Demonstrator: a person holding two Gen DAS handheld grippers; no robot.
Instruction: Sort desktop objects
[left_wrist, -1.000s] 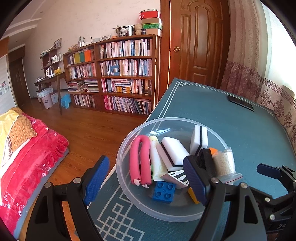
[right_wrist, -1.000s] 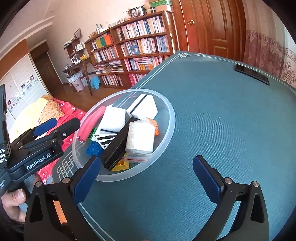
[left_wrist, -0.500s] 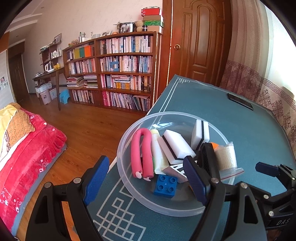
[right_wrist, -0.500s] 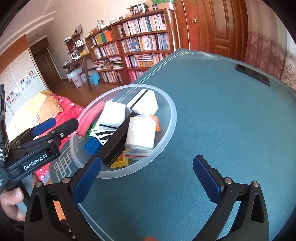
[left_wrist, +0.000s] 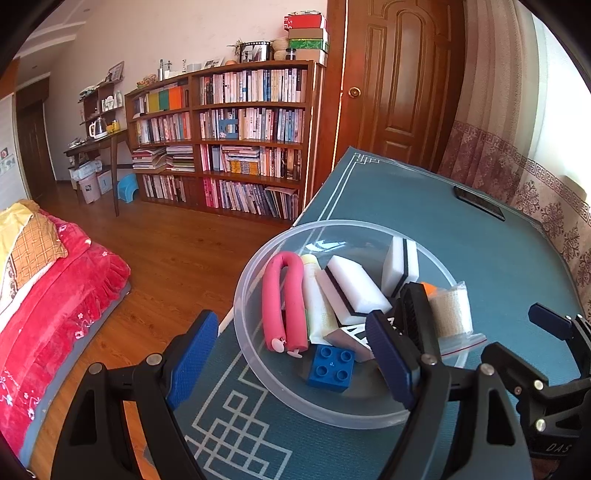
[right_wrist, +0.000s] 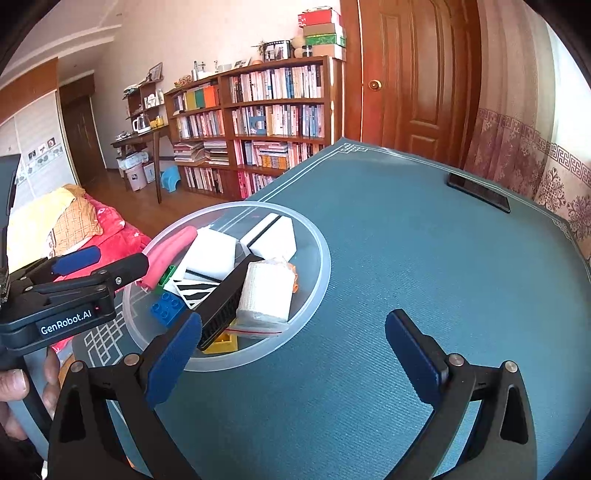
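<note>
Looks pretty much wrapped up: the desk (right_wrist: 424, 266) is bare apart from a phone (right_wrist: 478, 192) at the upper right, and everything else sits piled in the clear bowl (right_wrist: 317, 258) at centre left: sponges (left_wrist: 354, 288), pink roller (left_wrist: 282, 299), comb (right_wrist: 225, 299), blue brick (left_wrist: 332, 367). Left claw (left_wrist: 291, 360) and right claw (right_wrist: 291, 360) both gape wide, holding nothing. Maybe just the phone left, if it counts.

Clear plastic bowl (left_wrist: 255, 280) on teal table, piled: sponges, blocks, pink curler.
</note>
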